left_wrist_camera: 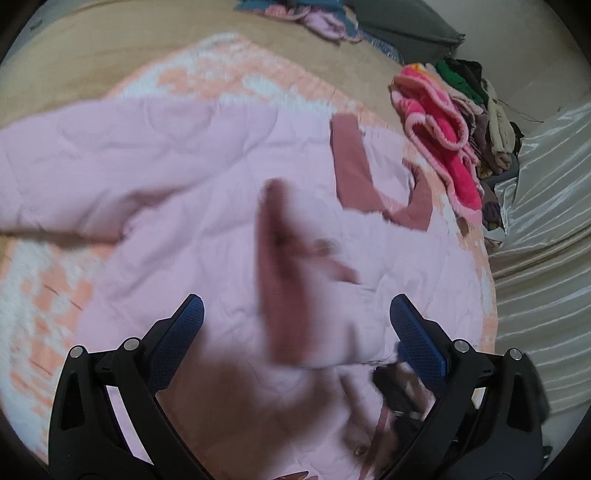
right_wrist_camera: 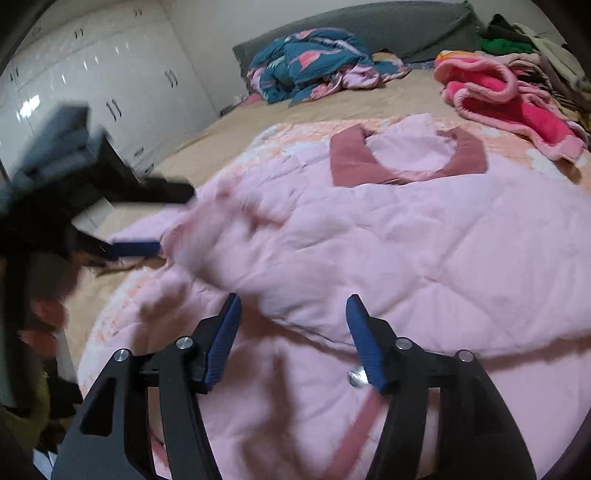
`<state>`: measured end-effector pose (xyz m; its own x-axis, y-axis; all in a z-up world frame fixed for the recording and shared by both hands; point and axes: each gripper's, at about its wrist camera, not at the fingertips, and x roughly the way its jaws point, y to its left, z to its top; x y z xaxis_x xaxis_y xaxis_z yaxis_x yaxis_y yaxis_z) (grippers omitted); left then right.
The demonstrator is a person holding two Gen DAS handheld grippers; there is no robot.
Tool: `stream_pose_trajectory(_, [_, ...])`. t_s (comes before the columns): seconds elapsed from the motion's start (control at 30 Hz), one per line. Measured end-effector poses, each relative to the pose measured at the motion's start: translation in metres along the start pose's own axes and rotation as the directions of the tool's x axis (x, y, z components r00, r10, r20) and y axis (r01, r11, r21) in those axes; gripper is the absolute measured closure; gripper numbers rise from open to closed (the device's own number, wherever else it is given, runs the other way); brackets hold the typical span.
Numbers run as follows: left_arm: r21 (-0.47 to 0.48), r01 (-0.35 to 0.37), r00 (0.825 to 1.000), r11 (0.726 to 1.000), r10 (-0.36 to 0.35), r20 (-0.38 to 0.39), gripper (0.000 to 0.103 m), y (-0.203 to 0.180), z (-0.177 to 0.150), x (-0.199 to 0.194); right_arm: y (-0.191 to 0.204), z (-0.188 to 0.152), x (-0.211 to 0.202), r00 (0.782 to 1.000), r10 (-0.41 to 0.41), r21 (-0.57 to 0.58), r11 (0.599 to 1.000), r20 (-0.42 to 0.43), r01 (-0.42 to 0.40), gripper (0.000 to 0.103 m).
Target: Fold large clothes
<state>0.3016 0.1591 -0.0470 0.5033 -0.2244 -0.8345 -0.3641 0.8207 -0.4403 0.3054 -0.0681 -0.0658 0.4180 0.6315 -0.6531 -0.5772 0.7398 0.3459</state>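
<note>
A large pale pink quilted garment (left_wrist_camera: 207, 236) with a dusty-rose collar (left_wrist_camera: 351, 166) lies spread on the bed. In the right wrist view the garment (right_wrist_camera: 406, 236) fills the middle, collar (right_wrist_camera: 406, 155) at the far end. My left gripper (left_wrist_camera: 295, 314) is open above the garment, over a blurred rose-trimmed flap (left_wrist_camera: 288, 266). My right gripper (right_wrist_camera: 291, 306) is open, low over the garment's near part beside a metal snap (right_wrist_camera: 357, 377). The left gripper also shows blurred at the left of the right wrist view (right_wrist_camera: 147, 221), by a sleeve.
A peach and white blanket (left_wrist_camera: 229, 70) lies under the garment on the tan bed (right_wrist_camera: 207, 147). A pink fleece piece (right_wrist_camera: 509, 103) and stacked clothes (left_wrist_camera: 476, 110) sit at the right. A blue patterned heap (right_wrist_camera: 314, 62) lies by the grey headboard (right_wrist_camera: 388, 26). White wardrobes (right_wrist_camera: 92, 74) stand left.
</note>
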Motion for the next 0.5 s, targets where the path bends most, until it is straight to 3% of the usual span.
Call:
stream_pose_trajectory(0.27, [-0.053, 0.038, 0.993, 0.998, -0.043, -0.112, 0.009, -0.002, -0.021, 0.04, -0.039, -0.011, -0.056, 0.992, -0.113, 0.055, 0.992, 0.063, 0.109, 0.045])
stream_pose_trajectory(0.5, [-0.021, 0.037, 0.99, 0.999, -0.04, -0.137, 0.009, -0.015, -0.027, 0.057, -0.079, -0.021, -0.093, 0.974, -0.202, 0.14, 0.972, 0.101, 0.187, 0.045])
